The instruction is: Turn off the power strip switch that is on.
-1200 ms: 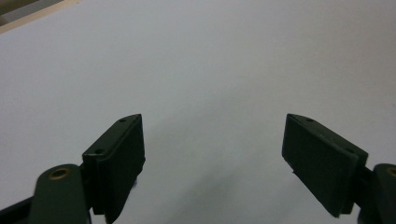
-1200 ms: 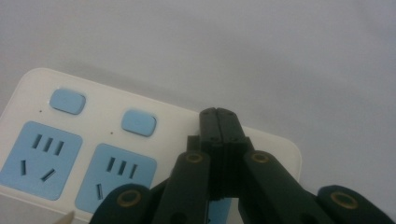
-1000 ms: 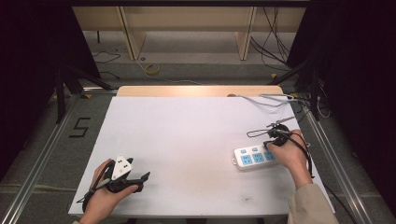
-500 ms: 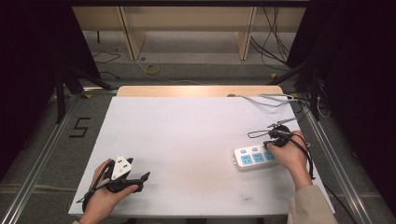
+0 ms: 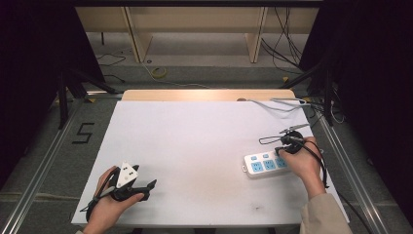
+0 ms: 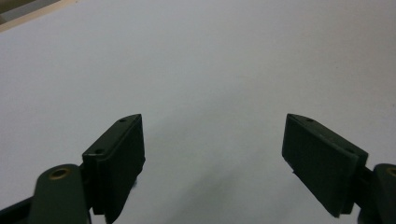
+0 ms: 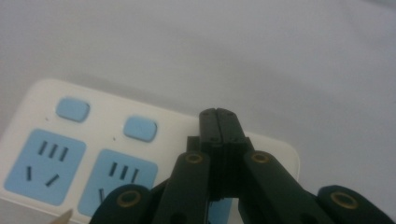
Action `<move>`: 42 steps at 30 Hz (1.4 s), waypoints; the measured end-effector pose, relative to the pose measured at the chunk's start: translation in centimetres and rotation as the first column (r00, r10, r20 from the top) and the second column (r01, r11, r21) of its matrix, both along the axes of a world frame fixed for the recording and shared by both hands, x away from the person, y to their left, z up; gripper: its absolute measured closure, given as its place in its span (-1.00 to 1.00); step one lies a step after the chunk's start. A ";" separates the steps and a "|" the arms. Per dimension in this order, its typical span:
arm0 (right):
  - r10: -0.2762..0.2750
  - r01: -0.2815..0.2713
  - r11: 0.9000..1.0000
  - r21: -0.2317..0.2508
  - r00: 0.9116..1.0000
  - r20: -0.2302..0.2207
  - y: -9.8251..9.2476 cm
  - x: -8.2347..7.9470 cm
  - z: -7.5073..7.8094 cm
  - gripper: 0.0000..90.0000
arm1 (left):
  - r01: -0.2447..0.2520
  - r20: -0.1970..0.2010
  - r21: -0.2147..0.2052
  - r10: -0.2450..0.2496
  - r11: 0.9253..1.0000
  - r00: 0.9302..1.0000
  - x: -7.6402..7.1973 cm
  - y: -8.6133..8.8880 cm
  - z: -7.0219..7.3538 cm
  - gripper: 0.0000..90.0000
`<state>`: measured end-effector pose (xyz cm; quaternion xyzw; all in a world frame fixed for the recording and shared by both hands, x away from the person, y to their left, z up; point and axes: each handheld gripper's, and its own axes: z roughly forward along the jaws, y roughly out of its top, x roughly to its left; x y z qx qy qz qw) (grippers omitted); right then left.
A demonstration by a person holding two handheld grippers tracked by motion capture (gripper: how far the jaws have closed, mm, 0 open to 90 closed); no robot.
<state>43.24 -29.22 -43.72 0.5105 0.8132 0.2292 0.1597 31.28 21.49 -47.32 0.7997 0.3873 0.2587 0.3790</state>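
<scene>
No shift: power strip [image 5: 266,163], right gripper [image 5: 284,147]

White counter [image 5: 195,146], wooden strip along its far edge. A white power strip [image 5: 265,164] with blue sockets lay flat near the right edge; small dark marks by the near edge.

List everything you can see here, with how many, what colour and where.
Power strip: one, white with blue sockets and buttons, right side of the table.
Table: one, white top with a wooden far edge, centre.
Cables: a few, grey, far right corner of the table.
Left gripper: one, black, jaws open over bare table, near left.
Right gripper: one, black, jaws shut, above the power strip's button row.
Hands: two, holding the grippers.
</scene>
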 end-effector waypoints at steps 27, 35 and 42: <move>0.053 -0.073 0.990 0.118 0.985 0.163 0.5 -1.5 0.9 1.00 | -0.002 0.000 -0.002 0.002 1.000 1.000 0.0 0.0 0.0 -0.54; 0.086 -0.120 0.980 0.161 0.976 0.200 1.1 -2.2 1.1 1.00 | 0.000 -0.001 -0.001 0.000 1.000 1.000 0.0 0.0 0.0 -0.54; 0.128 -0.169 0.970 0.177 0.967 0.222 2.0 -2.9 1.0 0.99 | 0.001 -0.001 -0.001 -0.001 1.000 1.000 0.0 0.0 0.0 -0.54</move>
